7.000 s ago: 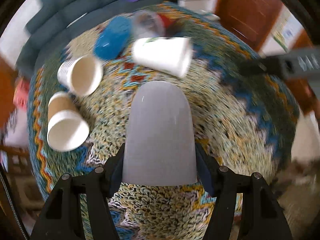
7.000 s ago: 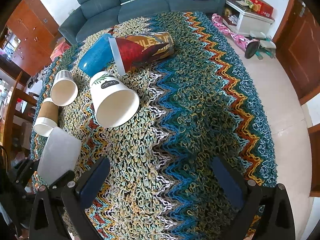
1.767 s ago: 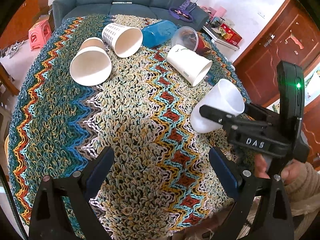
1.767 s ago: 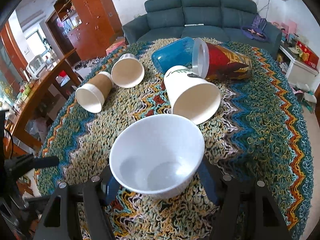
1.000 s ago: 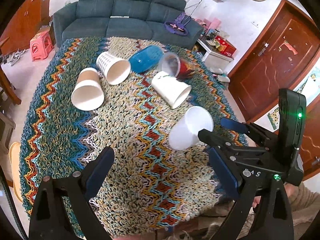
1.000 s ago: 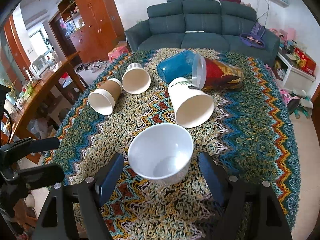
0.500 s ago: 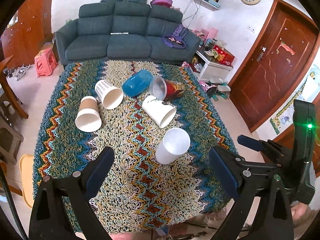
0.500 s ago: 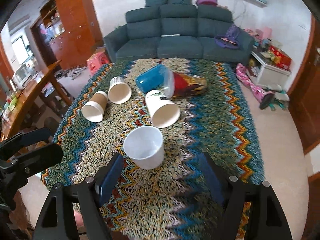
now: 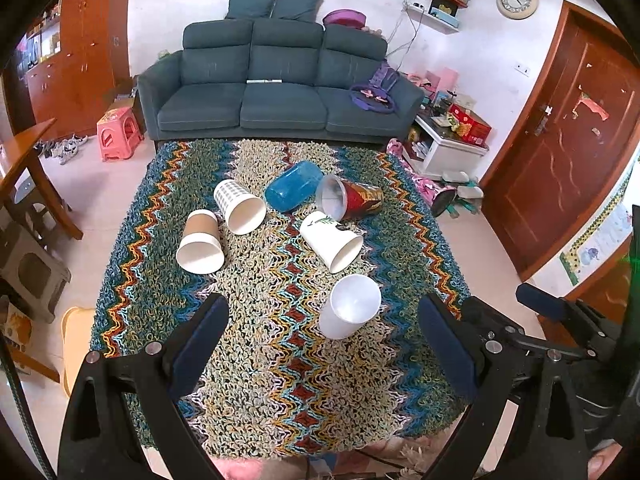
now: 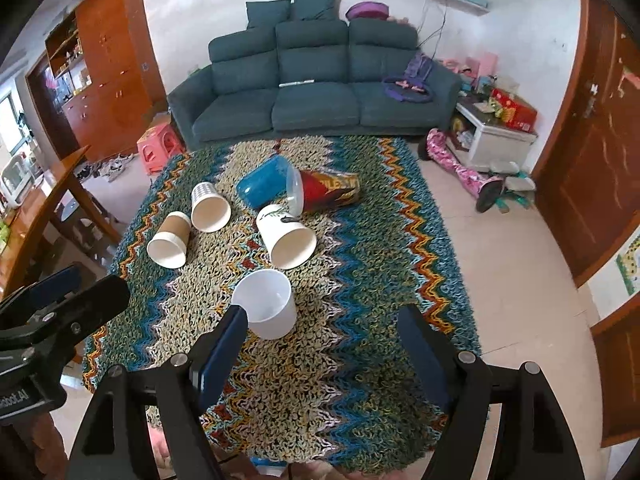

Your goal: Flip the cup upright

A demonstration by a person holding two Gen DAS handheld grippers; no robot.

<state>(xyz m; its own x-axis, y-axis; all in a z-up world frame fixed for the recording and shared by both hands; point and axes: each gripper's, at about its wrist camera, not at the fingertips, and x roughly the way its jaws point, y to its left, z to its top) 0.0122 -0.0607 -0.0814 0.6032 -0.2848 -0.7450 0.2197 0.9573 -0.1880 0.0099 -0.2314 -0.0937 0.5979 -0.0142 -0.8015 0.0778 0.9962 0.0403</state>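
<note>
A plain white cup (image 9: 350,311) stands upright, mouth up, on the zigzag-patterned cloth near the table's front; it also shows in the right wrist view (image 10: 267,303). My left gripper (image 9: 324,344) is open and empty, held high above the table's near edge. My right gripper (image 10: 320,344) is open and empty too, well above and behind the cup. The right gripper's body shows at the right edge of the left wrist view (image 9: 560,320).
Several cups lie on their sides further back: a brown-sleeved cup (image 9: 199,242), a checked cup (image 9: 239,207), a blue cup (image 9: 293,186), a red clear-lidded cup (image 9: 349,201) and a white leaf-print cup (image 9: 331,241). A sofa (image 9: 280,92) stands behind the table.
Both grippers have pulled up and back from the table. The white cup, held in the right gripper 1.8 s ago, now stands free on the cloth.
</note>
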